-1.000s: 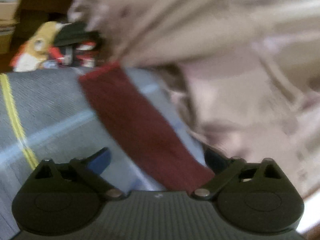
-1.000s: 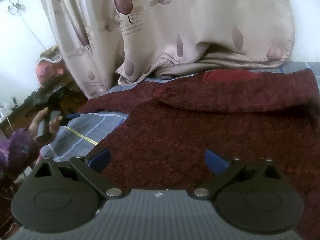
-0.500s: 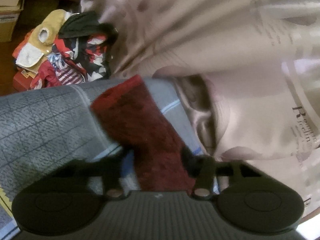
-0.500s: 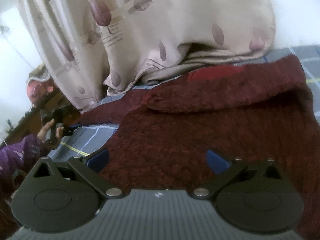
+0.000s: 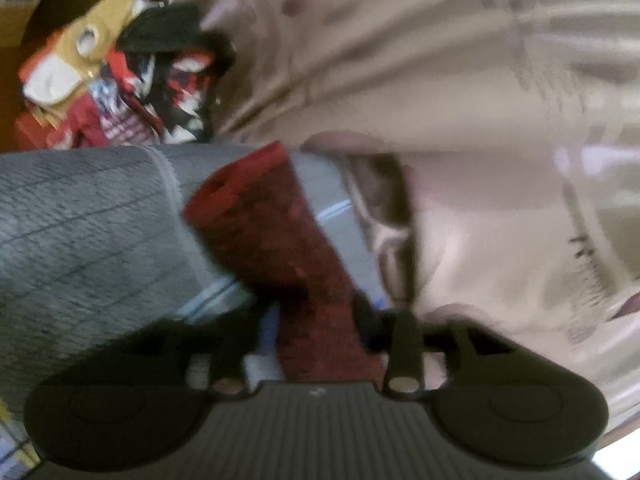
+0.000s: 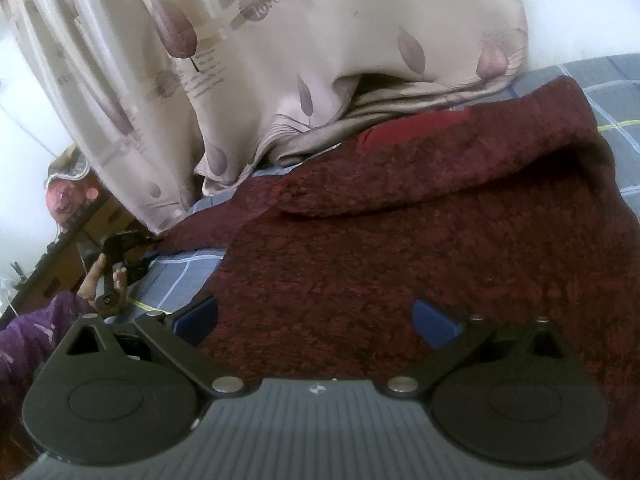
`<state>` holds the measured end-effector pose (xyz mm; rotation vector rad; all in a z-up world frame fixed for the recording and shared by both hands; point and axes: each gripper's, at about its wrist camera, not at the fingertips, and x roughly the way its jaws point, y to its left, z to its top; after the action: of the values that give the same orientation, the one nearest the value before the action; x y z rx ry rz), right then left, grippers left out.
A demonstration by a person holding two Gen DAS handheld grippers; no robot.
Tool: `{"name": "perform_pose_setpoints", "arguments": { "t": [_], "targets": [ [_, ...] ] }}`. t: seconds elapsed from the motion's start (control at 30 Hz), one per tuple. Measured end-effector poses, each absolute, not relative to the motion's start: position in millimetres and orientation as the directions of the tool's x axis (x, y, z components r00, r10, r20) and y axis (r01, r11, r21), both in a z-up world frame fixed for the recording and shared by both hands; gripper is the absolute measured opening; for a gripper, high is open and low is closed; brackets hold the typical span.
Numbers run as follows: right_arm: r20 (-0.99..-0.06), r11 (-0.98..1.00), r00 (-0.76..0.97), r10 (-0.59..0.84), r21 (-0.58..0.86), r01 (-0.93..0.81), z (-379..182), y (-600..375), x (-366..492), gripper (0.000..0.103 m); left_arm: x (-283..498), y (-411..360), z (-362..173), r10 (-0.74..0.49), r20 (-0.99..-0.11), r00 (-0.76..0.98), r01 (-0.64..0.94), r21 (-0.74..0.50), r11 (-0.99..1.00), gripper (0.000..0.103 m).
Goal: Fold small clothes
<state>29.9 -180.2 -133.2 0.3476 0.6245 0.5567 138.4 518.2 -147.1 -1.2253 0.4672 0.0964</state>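
A dark red knitted sweater [image 6: 420, 248] lies spread on a grey checked bed cover [image 6: 180, 280], with its far part folded over. Its left sleeve [image 5: 272, 232] runs up the middle of the blurred left wrist view. My left gripper [image 5: 312, 316] has that sleeve between its jaws, which are opening; the pads still appear to touch it on both sides. In the right wrist view the left gripper [image 6: 128, 248] shows small at the sleeve's end, in a hand. My right gripper [image 6: 316, 316] stands open low over the sweater's body, nothing between its blue fingertips [image 6: 434, 320].
A beige leaf-print curtain [image 6: 320, 60] hangs at the back and drapes onto the bed just behind the sweater. A pile of mixed clothes [image 5: 120, 88] lies beyond the bed's edge. A purple sleeve [image 6: 28, 340] is at the left.
My left gripper went from wide open beside the sleeve to narrowed around it, and the sleeve's end has bunched up. The right gripper stayed open and rolled a little.
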Motion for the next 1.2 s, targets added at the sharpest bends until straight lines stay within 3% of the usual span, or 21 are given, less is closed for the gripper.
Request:
{"name": "perform_pose_setpoints", "arguments": {
  "t": [0.03,0.1,0.17,0.27,0.3,0.33,0.37,0.4,0.53,0.67,0.9,1.2],
  "targets": [
    [-0.454,0.8,0.673,0.584,0.463,-0.382,-133,-180,30,0.103,139,519,-146,-0.179,-0.378,0.909,-0.308,-0.894,0.325,0.058],
    [-0.455,0.8,0.672,0.584,0.461,-0.384,-134,-179,30,0.103,143,515,-140,-0.173,-0.366,0.914,-0.297,-0.897,0.328,0.079],
    [-0.458,0.8,0.67,0.584,0.463,-0.381,-135,-178,31,0.103,152,507,-133,-0.164,-0.398,0.903,-0.316,-0.872,0.374,0.087],
    [-0.462,0.797,0.664,0.588,0.471,-0.378,-138,-176,32,0.103,162,496,-127,-0.13,-0.436,0.891,-0.347,-0.835,0.427,0.089],
    [-0.463,0.796,0.661,0.59,0.471,-0.381,-138,-175,32,0.103,161,494,-127,-0.119,-0.433,0.893,-0.345,-0.832,0.435,0.085],
    [-0.464,0.797,0.661,0.589,0.467,-0.383,-138,-175,32,0.103,160,492,-128,-0.103,-0.429,0.897,-0.347,-0.83,0.437,0.074],
    [-0.464,0.798,0.662,0.588,0.464,-0.384,-138,-174,32,0.103,159,492,-130,-0.109,-0.427,0.897,-0.345,-0.834,0.43,0.023],
    [-0.463,0.797,0.662,0.59,0.464,-0.386,-138,-175,31,0.103,159,491,-133,-0.119,-0.432,0.894,-0.347,-0.836,0.426,0.01],
    [-0.454,0.795,0.668,0.589,0.476,-0.377,-139,-180,31,0.103,143,468,-111,-0.028,-0.393,0.919,-0.322,-0.789,0.523,0.009],
    [-0.43,0.782,0.681,0.593,0.509,-0.36,-138,-189,31,0.103,132,426,-64,-0.047,-0.292,0.955,-0.206,-0.77,0.604,0.01],
    [-0.393,0.764,0.709,0.586,0.559,-0.322,-139,-206,24,0.103,131,327,12,-0.233,-0.165,0.958,0.041,-0.728,0.685,0.01],
    [-0.338,0.738,0.745,0.575,0.608,-0.293,-134,-240,12,0.103,164,188,22,-0.468,-0.164,0.868,0.211,-0.732,0.648,0.01]
  ]
}}
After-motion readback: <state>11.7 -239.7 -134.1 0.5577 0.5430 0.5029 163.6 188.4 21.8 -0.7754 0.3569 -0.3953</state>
